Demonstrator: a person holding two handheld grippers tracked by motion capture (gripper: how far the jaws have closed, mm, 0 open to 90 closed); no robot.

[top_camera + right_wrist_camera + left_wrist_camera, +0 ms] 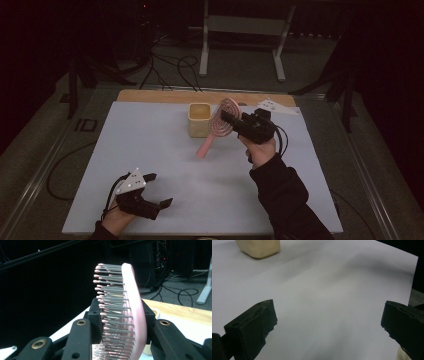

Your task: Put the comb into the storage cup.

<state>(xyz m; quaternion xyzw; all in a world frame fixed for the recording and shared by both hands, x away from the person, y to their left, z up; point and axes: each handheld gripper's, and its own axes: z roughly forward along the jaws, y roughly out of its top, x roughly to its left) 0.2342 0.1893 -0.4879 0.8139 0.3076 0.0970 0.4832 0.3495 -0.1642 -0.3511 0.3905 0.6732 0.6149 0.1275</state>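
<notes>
A pink hairbrush [219,125] hangs tilted above the white table, its handle pointing down to the left. My right gripper [226,119] is shut on the brush's head, held up by a hand in a dark sleeve. In the right gripper view the black jaws clamp the head of the hairbrush [132,305] from both sides, with the grey bristles facing left. A cream square cup [199,119] stands just left of the brush head. My left gripper [159,190] rests low at the table's near left, open, with nothing between its jaws. The cream cup [259,248] shows far off in the left gripper view.
The white sheet [165,160] covers most of a wooden table [150,96]. A white three-cornered plate [272,106] lies at the back right. Beyond the table, cables [170,65] trail on the floor near a white stand [242,30].
</notes>
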